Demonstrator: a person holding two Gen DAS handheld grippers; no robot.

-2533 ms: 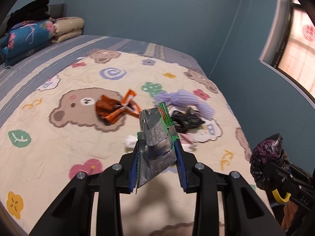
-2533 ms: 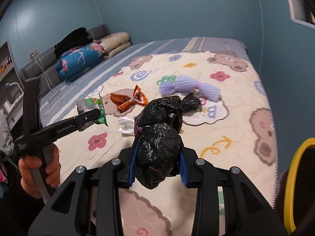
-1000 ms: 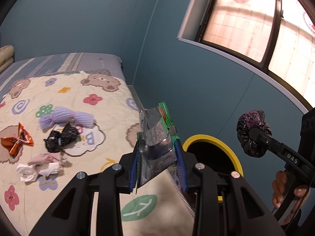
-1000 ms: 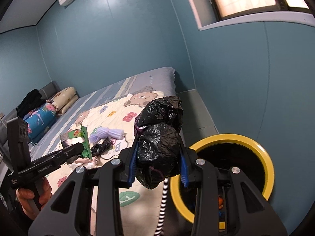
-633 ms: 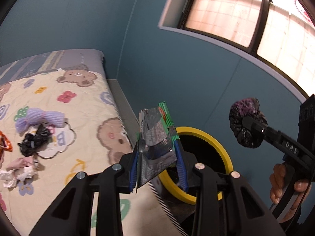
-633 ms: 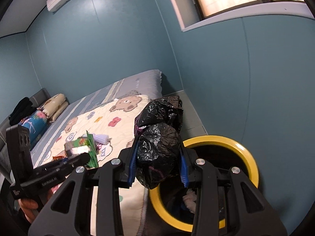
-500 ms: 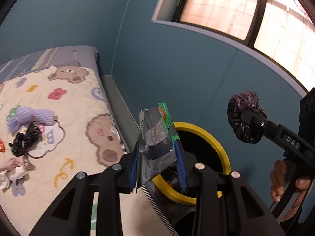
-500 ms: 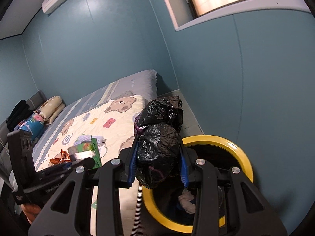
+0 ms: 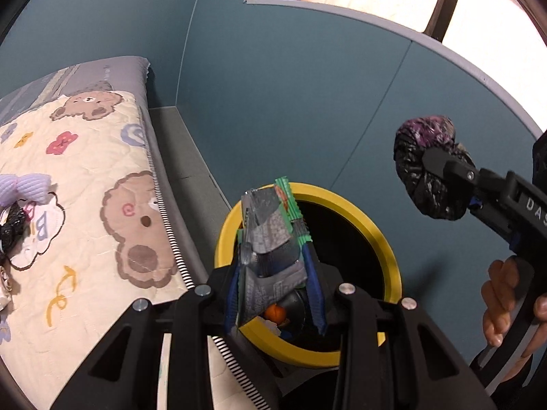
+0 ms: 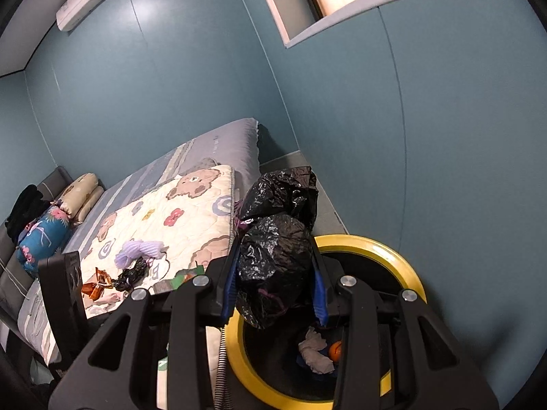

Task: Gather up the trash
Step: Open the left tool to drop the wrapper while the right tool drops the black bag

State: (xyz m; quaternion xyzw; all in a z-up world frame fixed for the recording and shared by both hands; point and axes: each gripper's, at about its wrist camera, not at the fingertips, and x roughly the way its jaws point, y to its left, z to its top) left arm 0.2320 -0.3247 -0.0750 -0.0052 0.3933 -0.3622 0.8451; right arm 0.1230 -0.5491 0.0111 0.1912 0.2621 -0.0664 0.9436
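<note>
My left gripper is shut on a crumpled silver and green snack wrapper, which hangs over the near rim of a yellow-rimmed trash bin. My right gripper is shut on a crumpled black plastic bag, held above the bin on its left side. The left wrist view shows that black bag high at the right, above and beyond the bin, with a hand on the gripper handle. Inside the bin lie white tissue and something orange.
A bed with a bear-print quilt stands left of the bin. On the quilt lie a purple wrapper, a small black bag and an orange wrapper. Blue walls close in behind the bin; pillows lie at the bed's head.
Both grippers swung from the bed toward the bin and sank lower. The wrapper now hangs over the bin's rim, and the black bag has come closer above the opening.
</note>
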